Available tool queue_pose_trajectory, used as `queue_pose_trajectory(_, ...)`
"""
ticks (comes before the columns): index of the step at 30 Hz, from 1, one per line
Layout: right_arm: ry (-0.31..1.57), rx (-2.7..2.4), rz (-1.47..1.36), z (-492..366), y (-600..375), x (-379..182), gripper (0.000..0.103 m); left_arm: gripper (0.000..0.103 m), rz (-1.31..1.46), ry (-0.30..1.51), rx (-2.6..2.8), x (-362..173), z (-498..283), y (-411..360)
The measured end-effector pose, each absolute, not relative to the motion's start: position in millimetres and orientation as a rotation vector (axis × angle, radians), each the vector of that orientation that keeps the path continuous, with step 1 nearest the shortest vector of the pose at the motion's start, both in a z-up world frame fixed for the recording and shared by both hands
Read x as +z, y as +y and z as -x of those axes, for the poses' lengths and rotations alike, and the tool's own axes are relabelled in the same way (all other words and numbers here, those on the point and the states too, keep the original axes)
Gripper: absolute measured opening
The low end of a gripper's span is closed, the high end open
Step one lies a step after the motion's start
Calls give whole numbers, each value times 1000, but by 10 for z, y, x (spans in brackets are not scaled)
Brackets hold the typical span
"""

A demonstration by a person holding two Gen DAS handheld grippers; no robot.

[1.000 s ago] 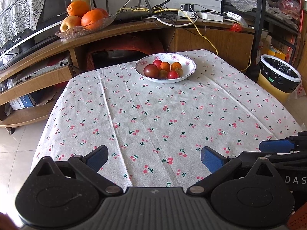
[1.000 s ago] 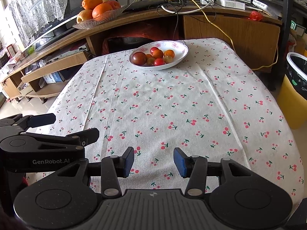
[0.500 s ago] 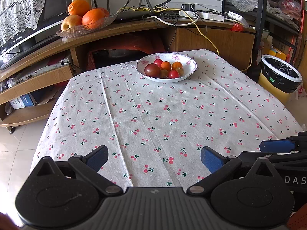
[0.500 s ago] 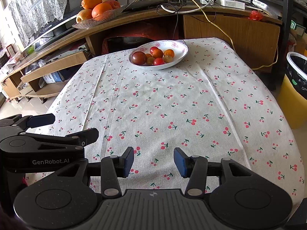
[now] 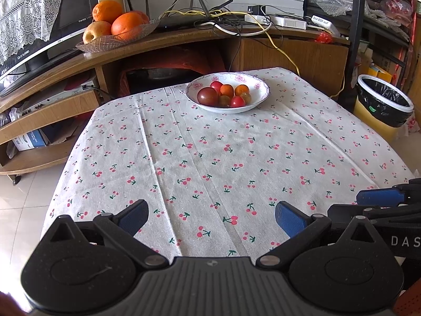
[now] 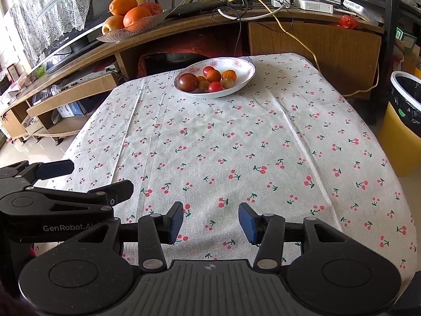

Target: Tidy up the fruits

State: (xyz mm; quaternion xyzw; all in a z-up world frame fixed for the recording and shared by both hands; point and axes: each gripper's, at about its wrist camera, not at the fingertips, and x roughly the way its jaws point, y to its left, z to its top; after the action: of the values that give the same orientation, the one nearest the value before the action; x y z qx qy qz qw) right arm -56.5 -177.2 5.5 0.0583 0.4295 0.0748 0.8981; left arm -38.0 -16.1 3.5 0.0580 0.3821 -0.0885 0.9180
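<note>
A white flowered bowl [image 5: 259,97] [image 6: 246,75] stands at the far end of the table, holding several small tomatoes, red, orange and one dark [image 5: 208,96] [image 6: 188,82]. A glass dish [image 5: 90,46] [image 6: 111,36] with oranges [image 5: 127,25] [image 6: 136,17] and an apple rests on the wooden shelf behind. My left gripper [image 5: 210,217] hangs open over the table's near edge, empty. My right gripper [image 6: 210,222] is beside it, also open and empty, its jaws less wide apart. Each gripper shows at the edge of the other's view.
The table wears a cherry-print cloth [image 5: 223,158] [image 6: 236,144]. Behind it runs a curved wooden TV stand [image 5: 184,39] with cables, a router and a TV. A yellow bin with a black liner [image 5: 381,105] [image 6: 405,121] stands on the floor at the right.
Both views have shifted very slightly; the bowl and fruit sit where they were, and both grippers stay open.
</note>
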Motion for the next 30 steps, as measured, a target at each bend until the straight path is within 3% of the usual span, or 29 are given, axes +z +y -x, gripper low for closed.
queue_pose_trajectory(30, 898, 141, -119, 555, -1788, 46, 43, 103, -118, 778, -192, 44, 420, -165)
